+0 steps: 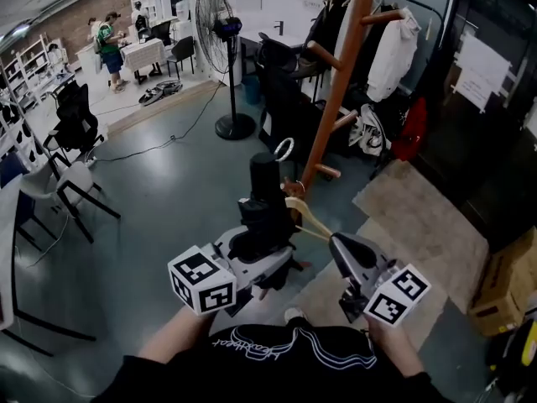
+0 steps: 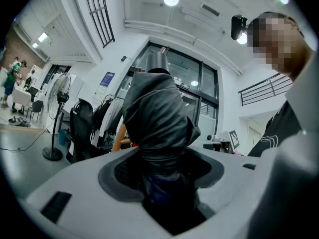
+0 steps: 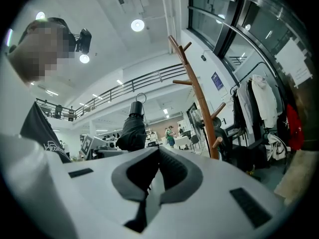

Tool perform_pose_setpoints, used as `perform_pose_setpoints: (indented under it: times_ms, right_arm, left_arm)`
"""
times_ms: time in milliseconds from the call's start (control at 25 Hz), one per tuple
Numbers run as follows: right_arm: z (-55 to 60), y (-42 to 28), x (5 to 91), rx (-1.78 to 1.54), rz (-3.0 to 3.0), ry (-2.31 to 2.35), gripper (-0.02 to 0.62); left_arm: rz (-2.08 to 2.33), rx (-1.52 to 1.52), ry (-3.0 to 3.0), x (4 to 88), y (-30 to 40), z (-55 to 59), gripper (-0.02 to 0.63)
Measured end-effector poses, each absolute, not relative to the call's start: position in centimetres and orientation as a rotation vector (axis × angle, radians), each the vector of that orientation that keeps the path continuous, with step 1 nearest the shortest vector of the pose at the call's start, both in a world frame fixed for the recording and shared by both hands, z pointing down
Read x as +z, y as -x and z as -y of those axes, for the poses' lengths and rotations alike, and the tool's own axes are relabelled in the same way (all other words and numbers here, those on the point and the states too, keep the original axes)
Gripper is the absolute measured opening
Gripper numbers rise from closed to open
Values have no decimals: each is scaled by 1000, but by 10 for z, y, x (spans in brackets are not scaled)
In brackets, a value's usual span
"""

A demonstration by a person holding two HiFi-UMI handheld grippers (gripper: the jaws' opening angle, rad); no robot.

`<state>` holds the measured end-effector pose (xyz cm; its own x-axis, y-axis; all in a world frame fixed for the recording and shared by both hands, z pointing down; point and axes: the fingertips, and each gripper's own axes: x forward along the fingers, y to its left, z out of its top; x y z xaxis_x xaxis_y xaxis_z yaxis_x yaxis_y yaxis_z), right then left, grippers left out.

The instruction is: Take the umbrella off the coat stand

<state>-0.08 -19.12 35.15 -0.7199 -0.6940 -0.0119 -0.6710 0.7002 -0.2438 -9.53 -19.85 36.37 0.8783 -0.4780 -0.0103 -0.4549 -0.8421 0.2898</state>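
My left gripper [image 1: 262, 243] is clenched on the folded black umbrella [image 1: 267, 193], which stands upright in its jaws, near me and apart from the wooden coat stand [image 1: 337, 91] farther off to the right. My right gripper [image 1: 336, 243] sits just right of the umbrella, jaws pressed together on nothing.
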Motion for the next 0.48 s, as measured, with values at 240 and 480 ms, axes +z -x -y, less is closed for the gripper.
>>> perform_pose_setpoints:
  times_ms: [240, 480]
  right_arm:
    - [179, -1, 363, -386, -2758, 1157, 3]
    - [174, -3, 364, -380, -2745, 1145, 3]
  left_arm:
    - [666, -99, -2757, 374, 94, 181, 243]
    - [668, -74, -2745, 380, 93, 177, 242]
